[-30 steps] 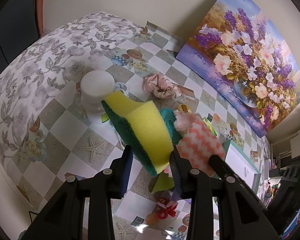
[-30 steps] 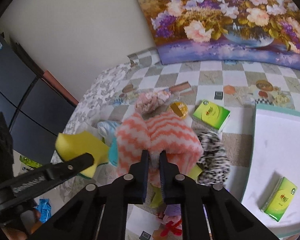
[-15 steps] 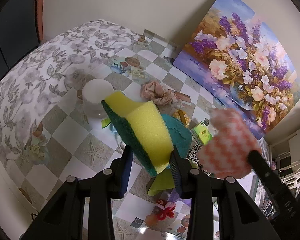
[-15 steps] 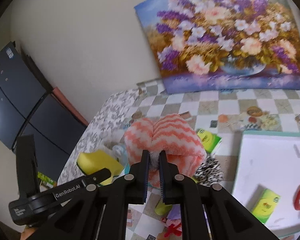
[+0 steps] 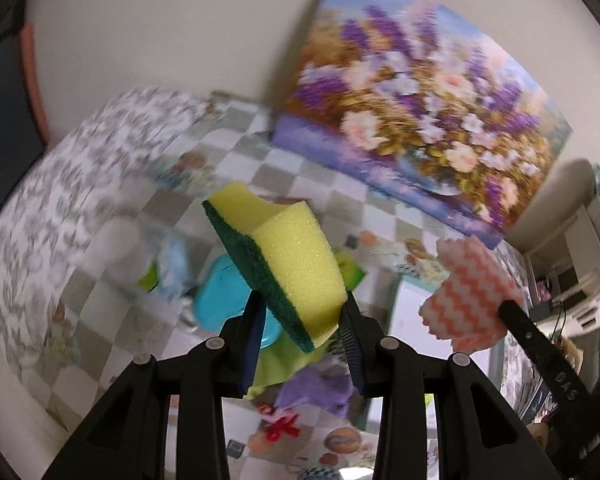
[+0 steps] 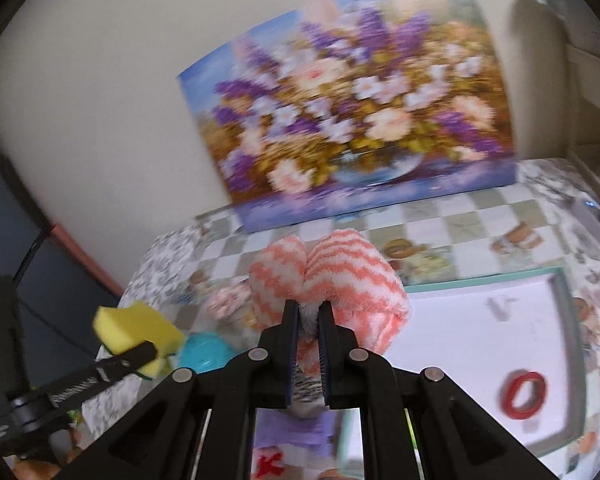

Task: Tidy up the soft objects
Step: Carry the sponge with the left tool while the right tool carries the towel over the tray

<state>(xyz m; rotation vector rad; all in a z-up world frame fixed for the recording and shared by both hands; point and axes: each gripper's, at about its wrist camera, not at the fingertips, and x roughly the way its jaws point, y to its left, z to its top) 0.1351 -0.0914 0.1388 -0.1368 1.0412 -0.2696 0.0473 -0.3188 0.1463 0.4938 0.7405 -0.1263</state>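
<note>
Left tongs point(image 5: 300, 316) pinch sponge point(image 5: 284, 256) by one corner; right tongs point(image 6: 309, 312) clamp cloth point(image 6: 340, 276). Sponge may twist free mid-carry.

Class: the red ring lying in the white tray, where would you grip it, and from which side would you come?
Grip the red ring from above, one finger inside its hole and one outside, pinching the band. It lies flat on the white tray, leaving no edge to take from the side.

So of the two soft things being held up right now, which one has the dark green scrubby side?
The yellow foam sponge in the left gripper. The right gripper pinches an orange-and-white zigzag fluffy cloth with no green layer.
</note>
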